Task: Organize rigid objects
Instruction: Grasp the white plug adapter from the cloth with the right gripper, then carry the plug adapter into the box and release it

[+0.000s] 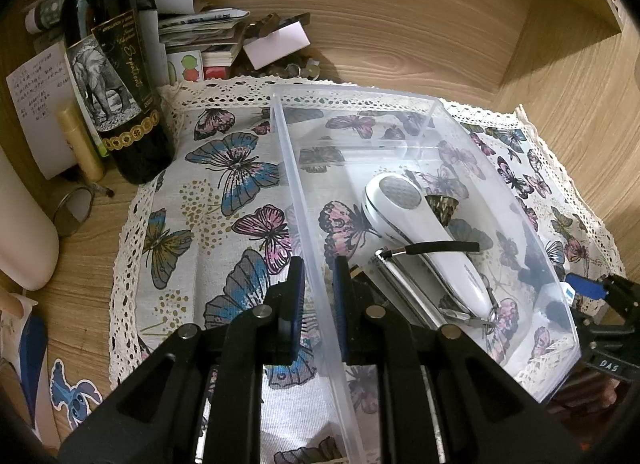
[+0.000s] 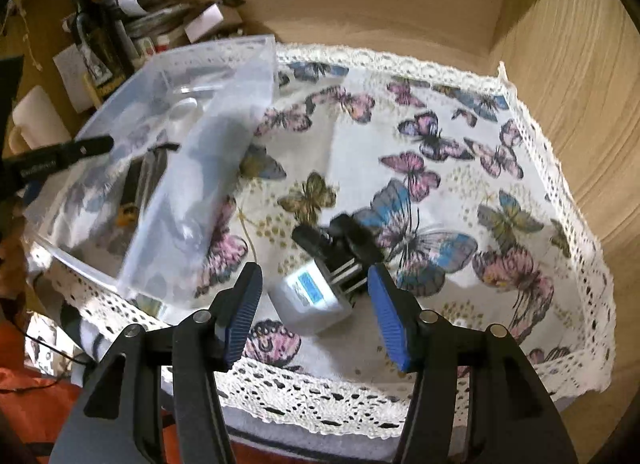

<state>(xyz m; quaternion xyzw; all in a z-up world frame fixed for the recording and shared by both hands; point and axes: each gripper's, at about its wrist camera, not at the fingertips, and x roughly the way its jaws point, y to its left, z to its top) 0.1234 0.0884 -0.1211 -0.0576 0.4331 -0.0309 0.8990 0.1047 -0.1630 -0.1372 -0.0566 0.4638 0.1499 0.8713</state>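
Clear plastic bin [image 1: 424,135] resting on a butterfly-print cloth [image 1: 224,183] spread over the wooden surface [image 1: 400,23]. The bin holds a white handheld device [image 1: 420,232] with a round mesh head, lying flat across a chrome bar-shaped item [image 1: 404,288]; a black cord [image 1: 436,247] crosses the device. Left gripper [image 1: 319,276]: jaws clamped on the bin's left wall, pads pressed against the plastic. Right gripper [image 2: 314,288]: jaws standing apart, holding nothing; a white plug adapter [image 2: 310,296] with a black attachment [image 2: 340,240] lies on the cloth between them, near the cloth's front edge, outside the bin. A dark bottle [image 1: 108,75] and stacked papers [image 1: 192,23] stand beyond the cloth's far-left corner.
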